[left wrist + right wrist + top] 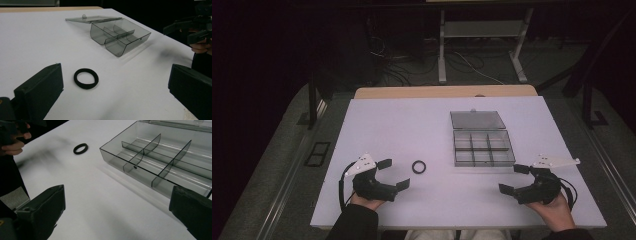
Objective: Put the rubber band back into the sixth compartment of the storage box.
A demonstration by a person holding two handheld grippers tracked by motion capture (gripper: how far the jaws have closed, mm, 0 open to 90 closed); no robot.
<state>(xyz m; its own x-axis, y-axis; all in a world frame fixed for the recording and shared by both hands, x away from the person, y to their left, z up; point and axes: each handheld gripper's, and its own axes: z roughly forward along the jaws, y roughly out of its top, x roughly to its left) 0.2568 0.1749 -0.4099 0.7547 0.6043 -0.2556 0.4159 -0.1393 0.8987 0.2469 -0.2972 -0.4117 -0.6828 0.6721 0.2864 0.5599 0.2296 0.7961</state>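
A small black ring (419,166) lies flat on the white table (412,125), a short way in front of my left gripper (393,174). In the left gripper view the ring (86,78) rests just ahead of the wide-spread jaws, nothing between them. A clear grey compartment box (483,148) stands open, its lid (477,120) laid back behind it. My right gripper (513,178) is open near the table's front right, pointing toward the box (160,162); the ring (80,148) lies farther off to its left.
The box's compartments look empty in the right gripper view. A wooden strip (444,91) borders the table's far edge. Beyond it stand a desk's legs (442,47) and floor cables (397,70). The other hand's gripper (192,27) appears at the right of the left gripper view.
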